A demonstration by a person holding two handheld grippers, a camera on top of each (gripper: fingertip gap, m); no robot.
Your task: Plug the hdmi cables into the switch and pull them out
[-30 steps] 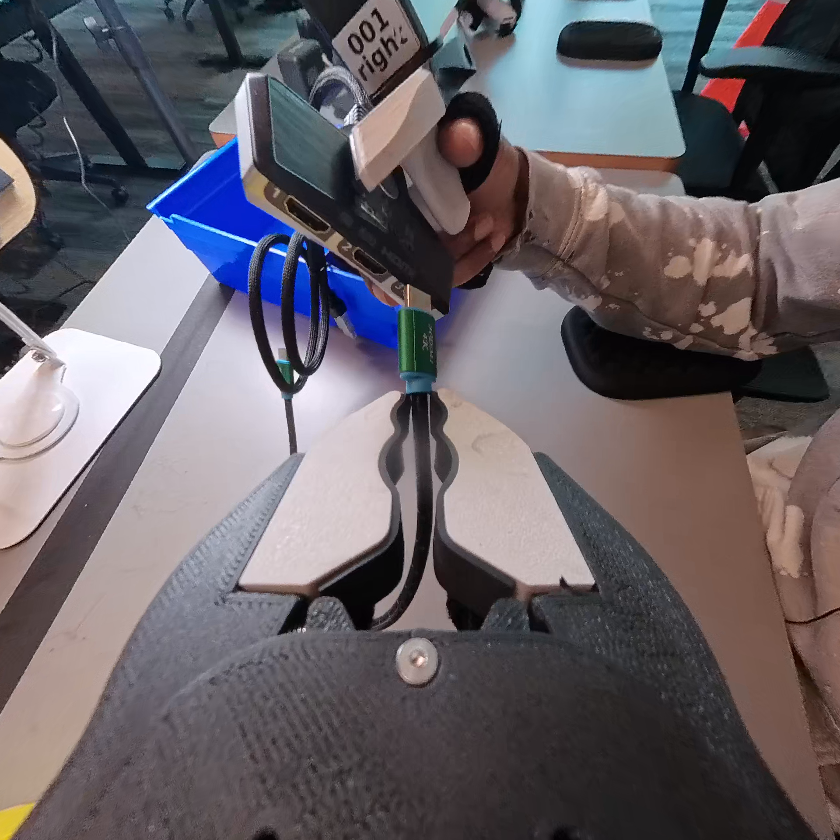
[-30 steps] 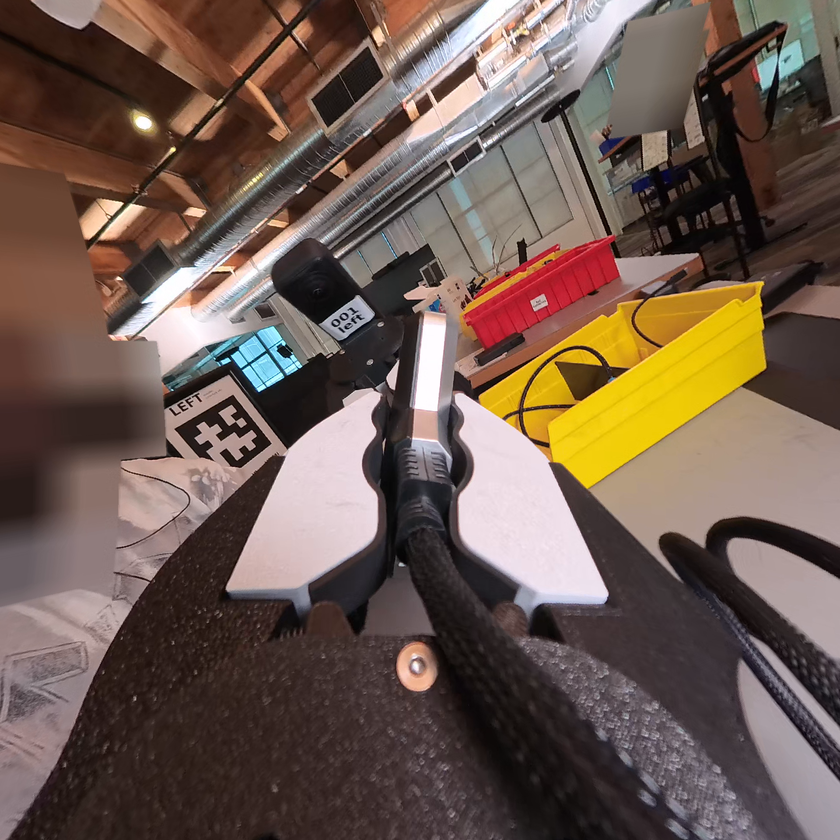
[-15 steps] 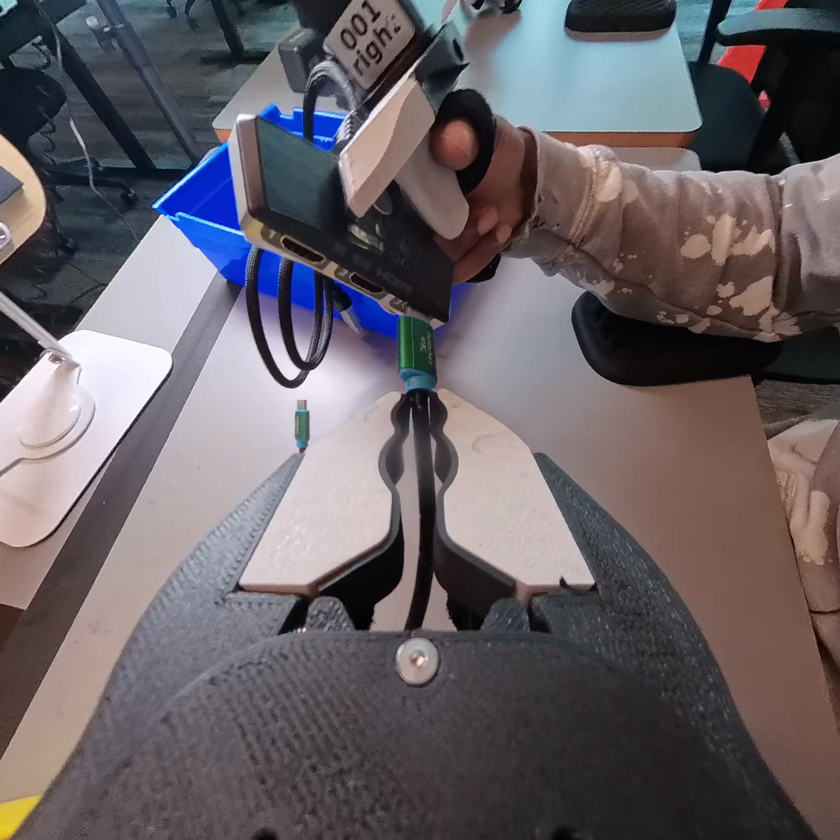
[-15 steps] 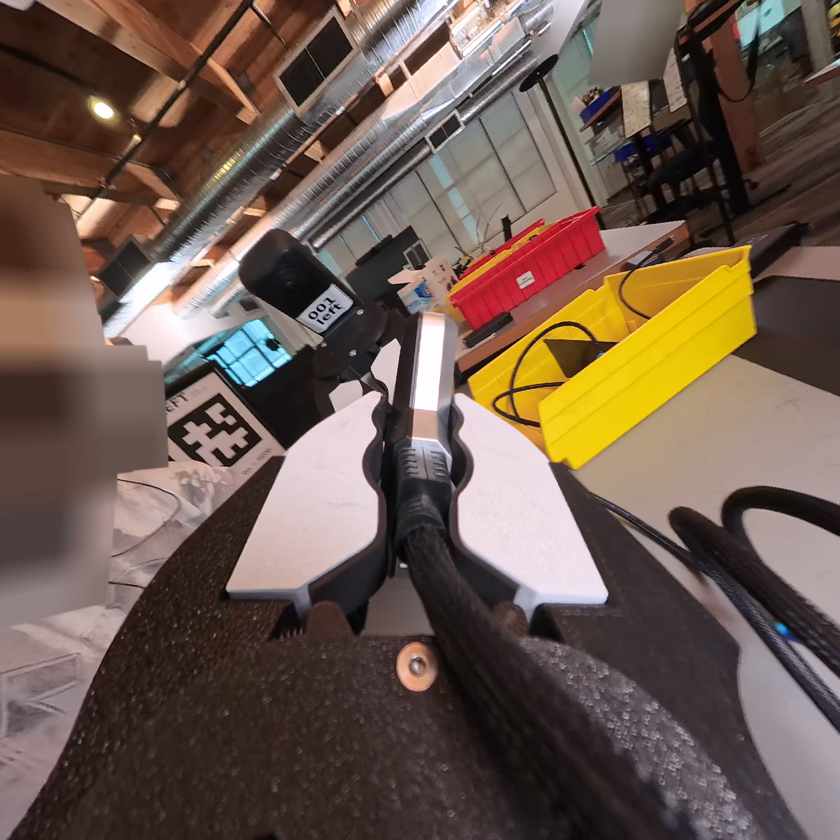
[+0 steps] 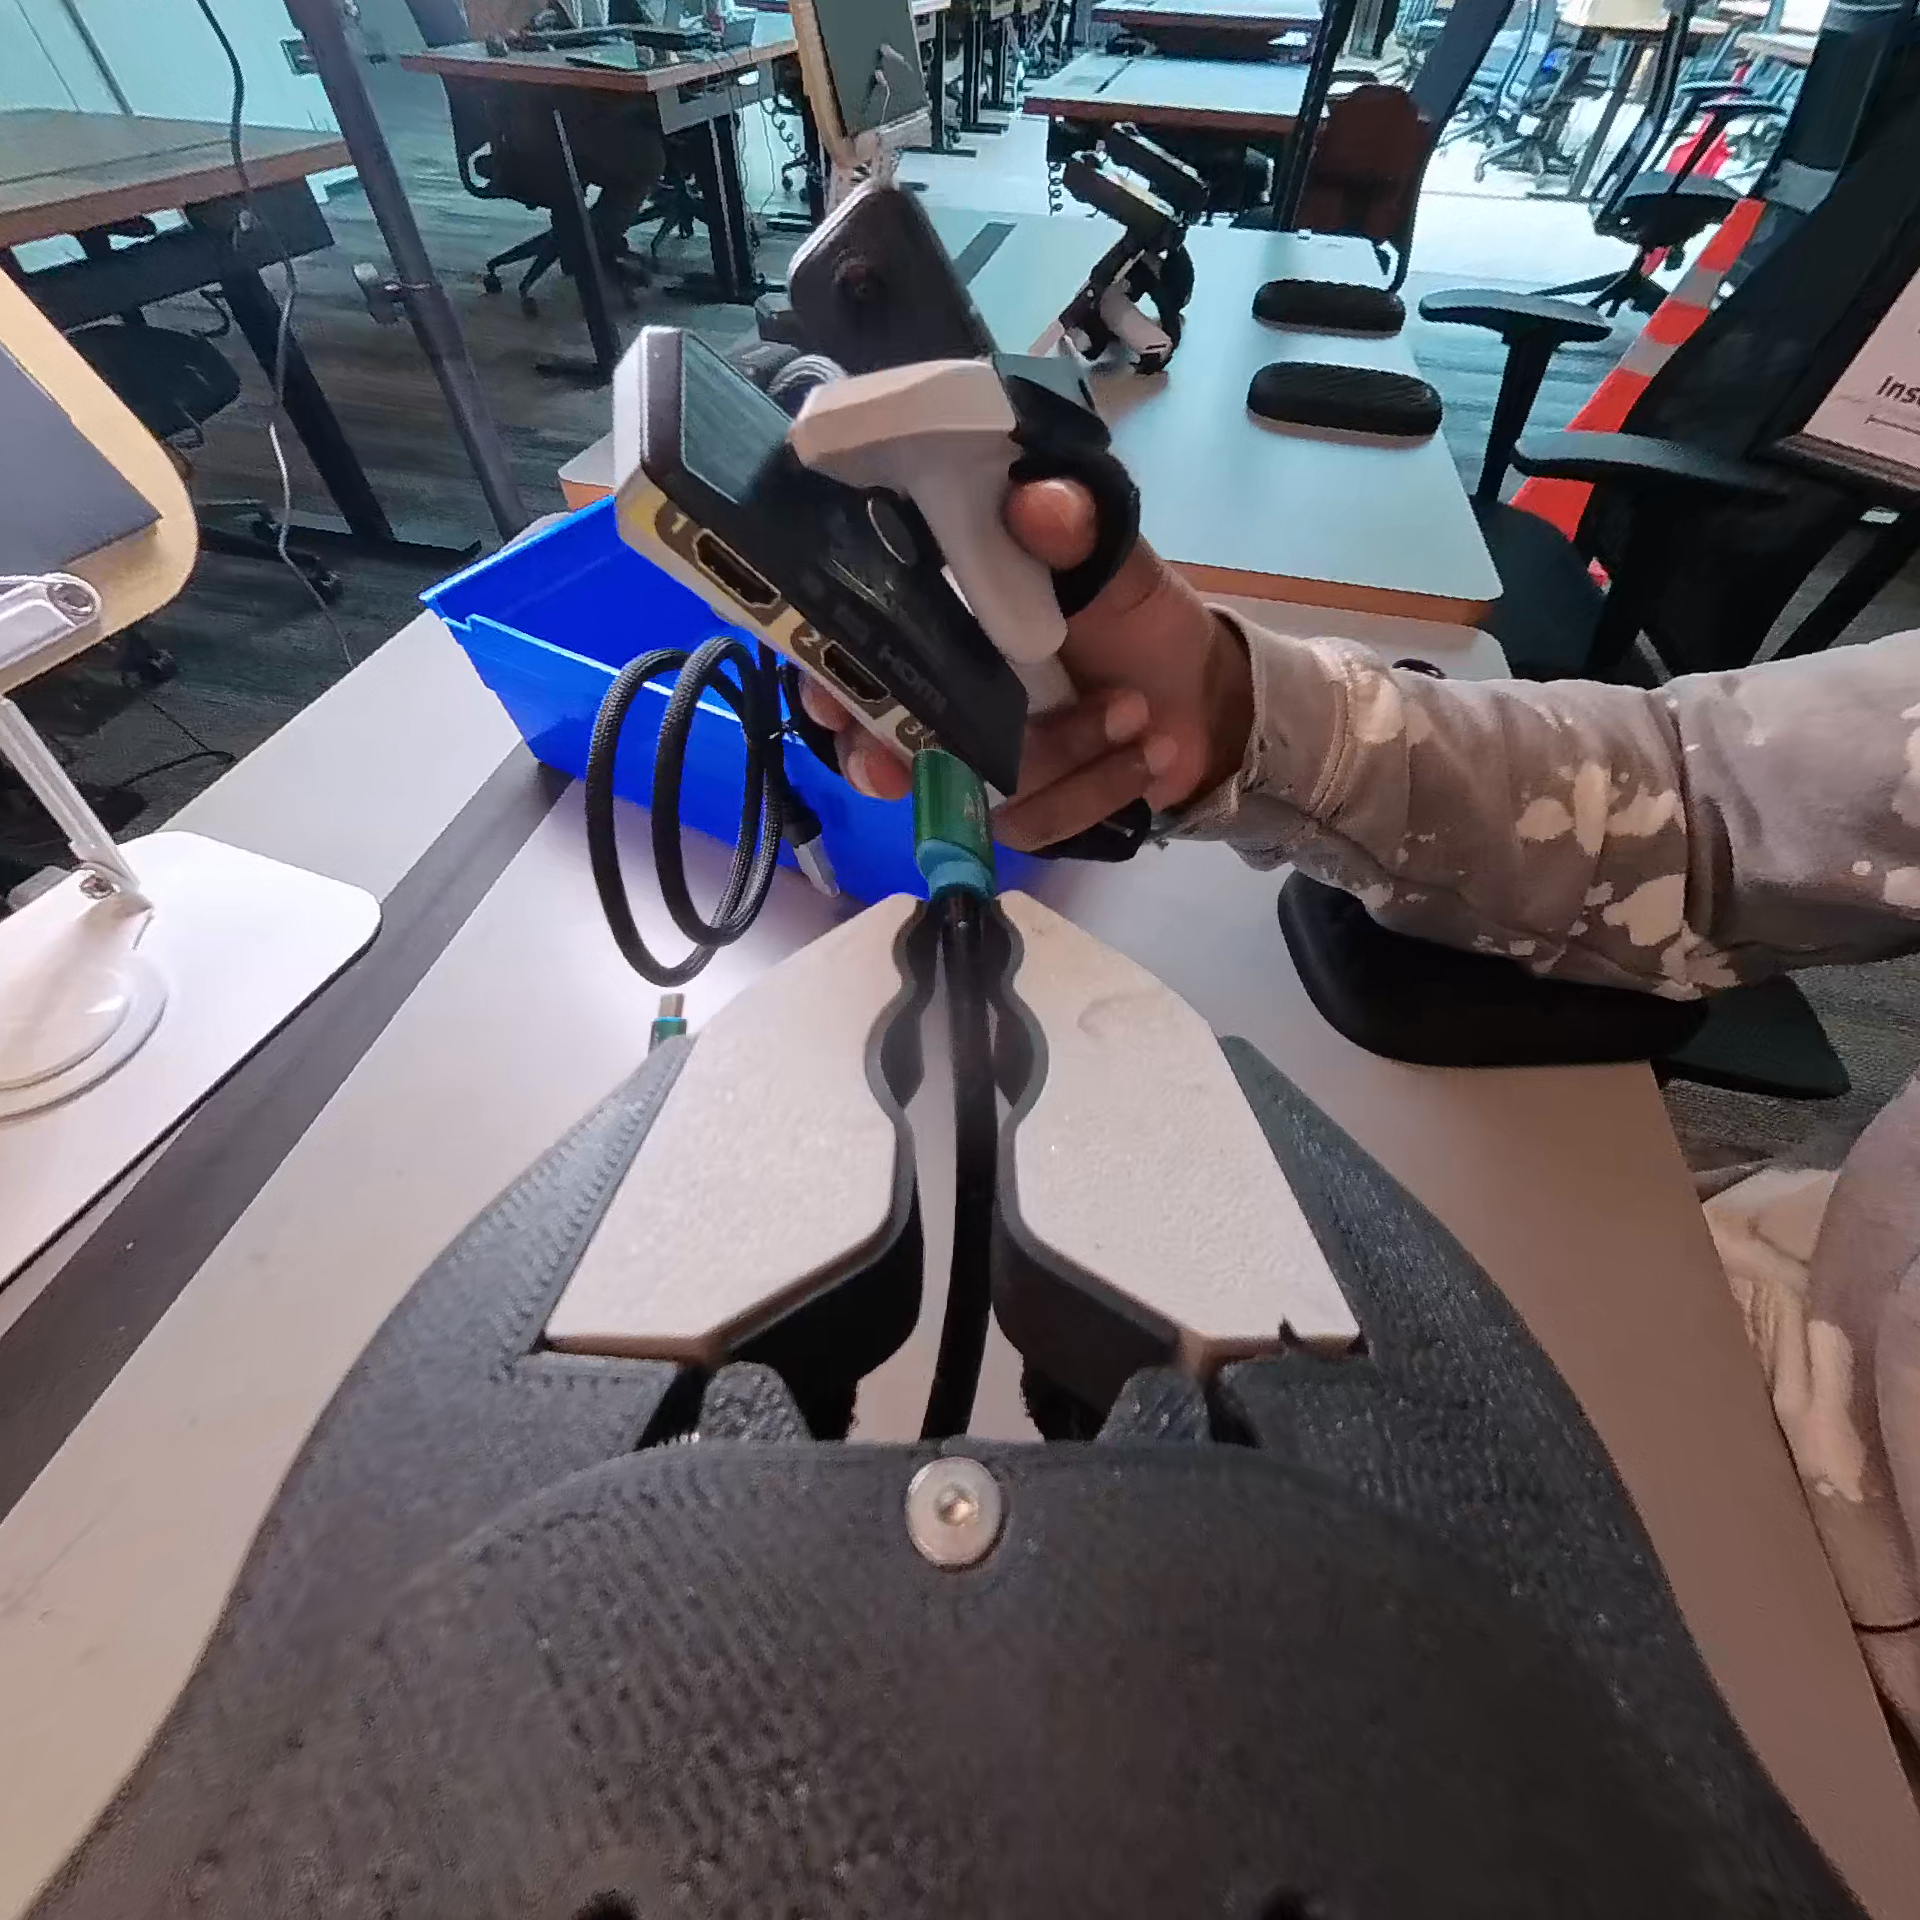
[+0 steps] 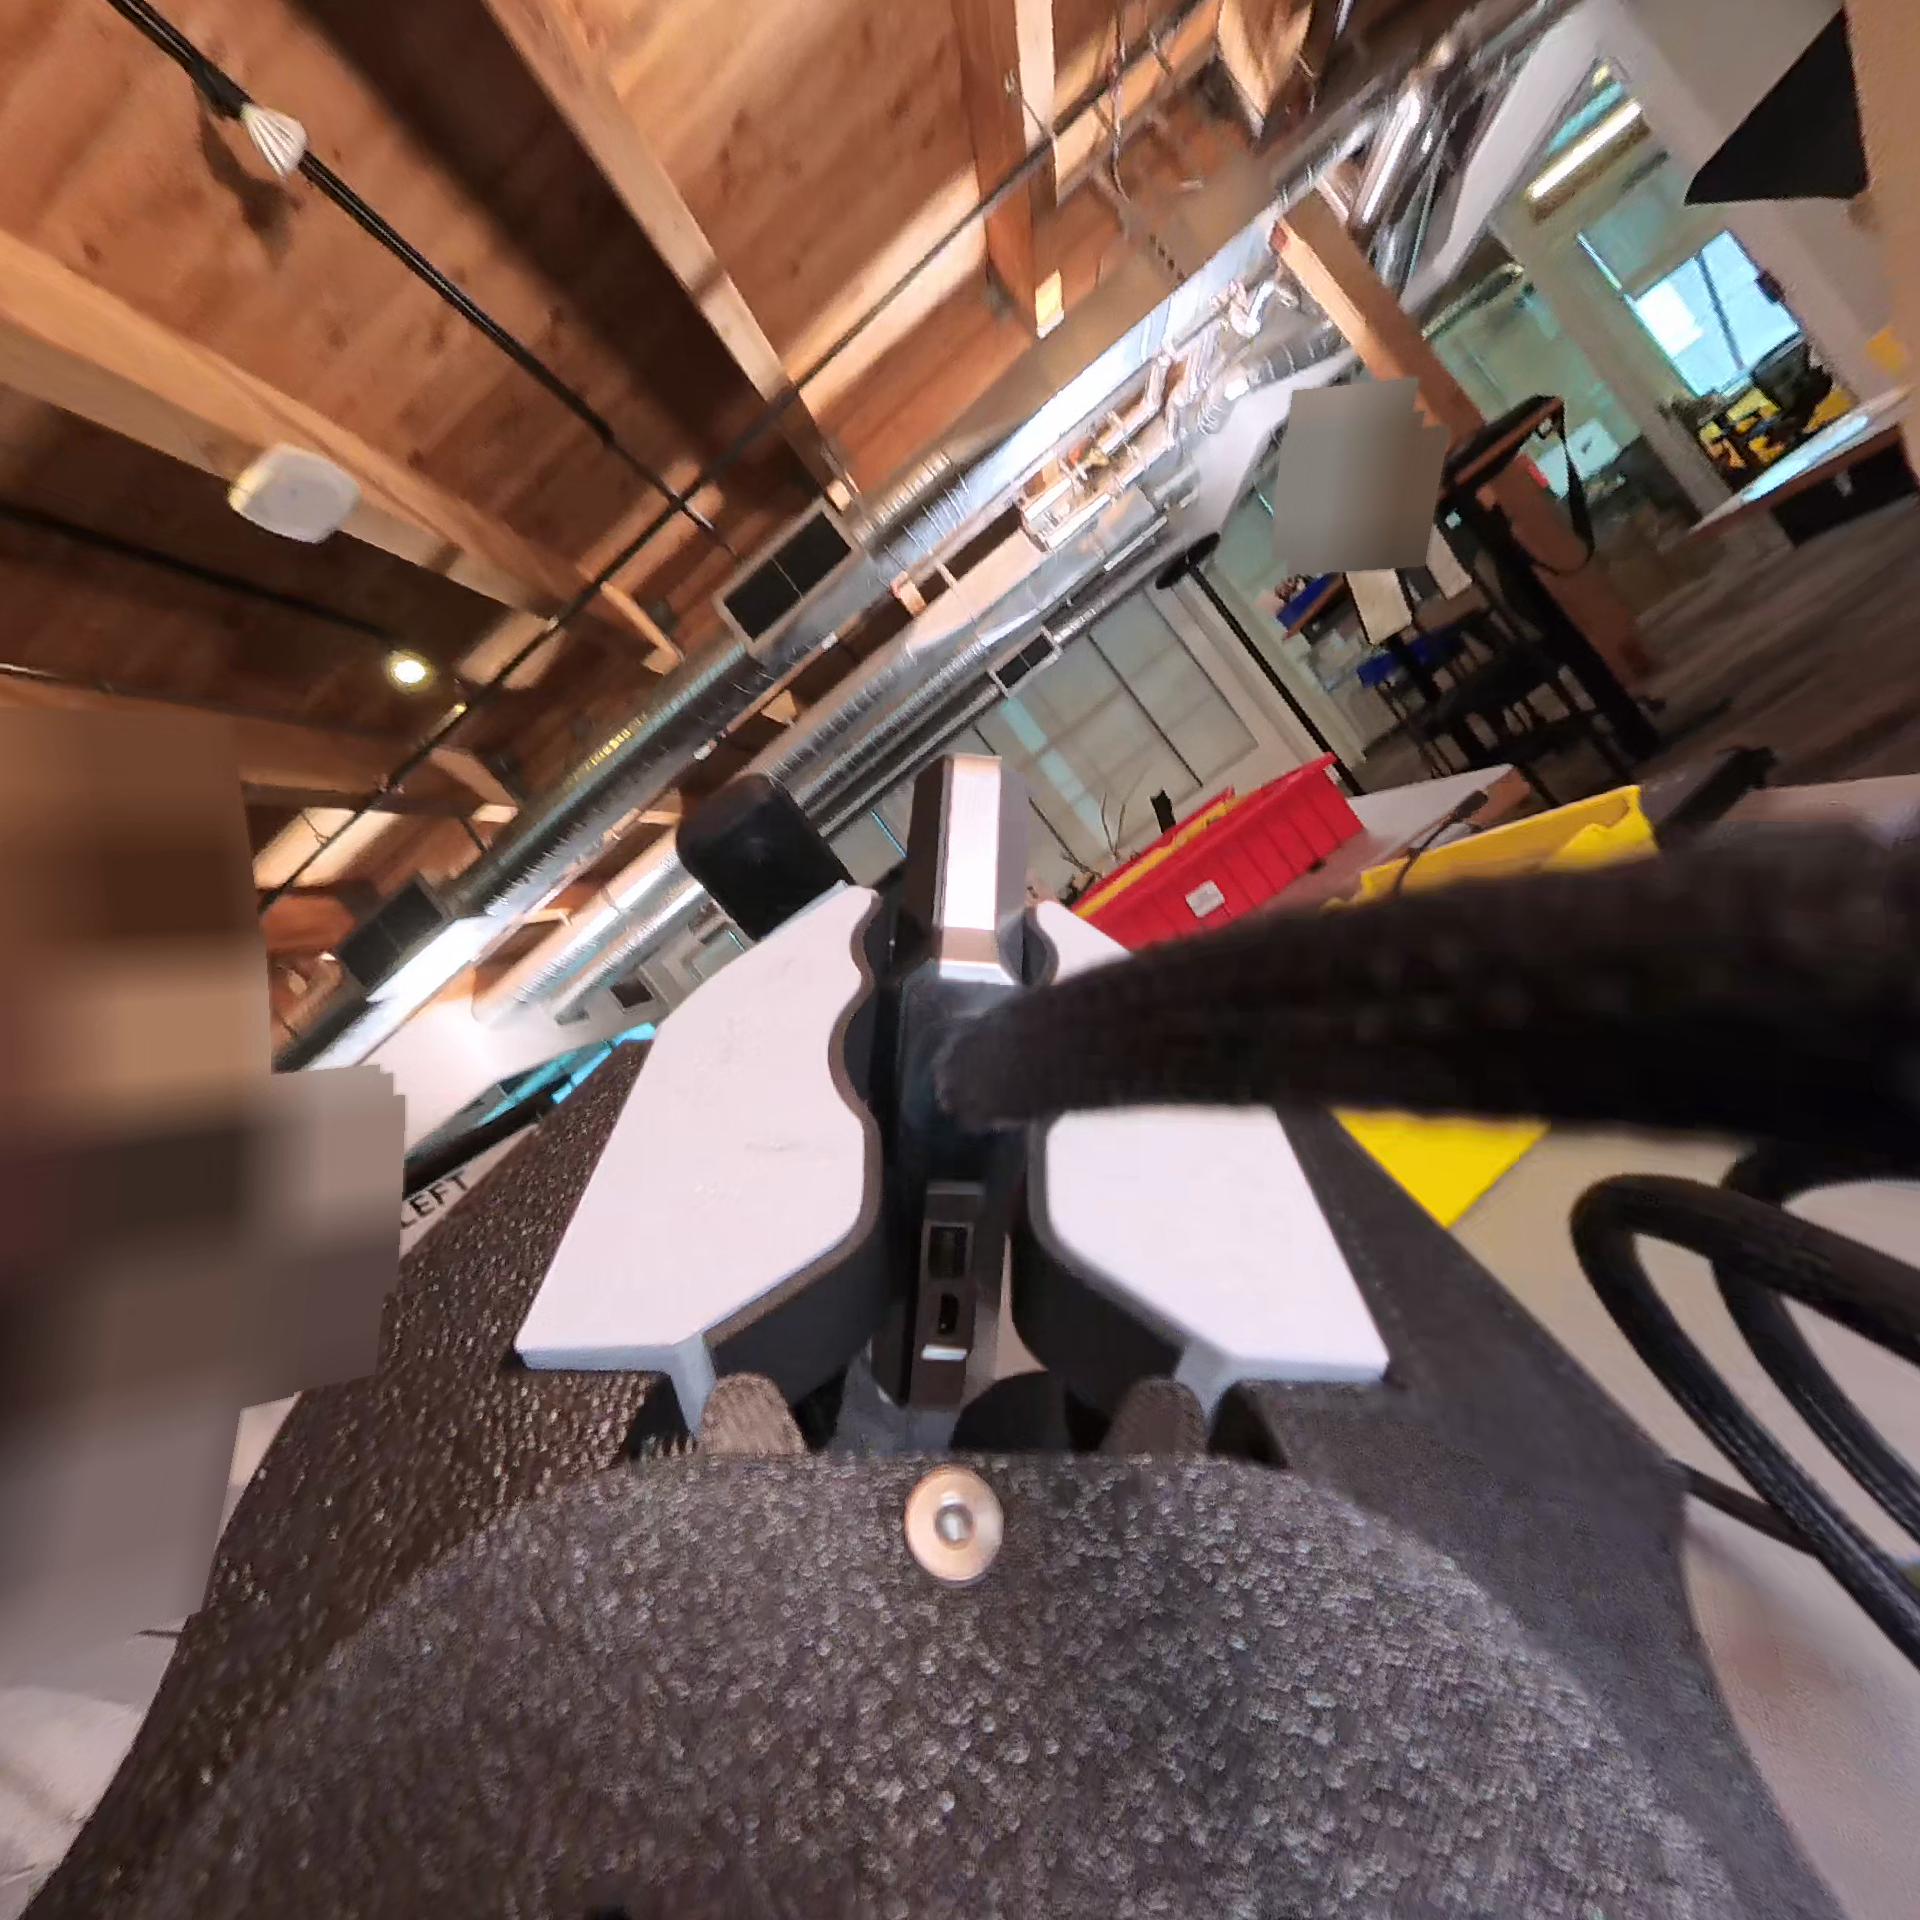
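Clamping the thin, bendy HDMI cable (image 5: 961,1101) behind its rigid green plug (image 5: 951,826), left tool (image 5: 954,940) pinches; right tool (image 6: 951,956) clamps the hard, light switch (image 5: 800,582).

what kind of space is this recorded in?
Likely an open-plan office or lab in a converted industrial building: rows of desks and office chairs, exposed wooden ceiling beams, and plastic parts bins.

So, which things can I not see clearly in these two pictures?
- Left wrist view: where the green plug meets the switch, hidden by the switch's edge and the hand.
- Right wrist view: the braided cable is blurred and covers the switch's side and the yellow bin.
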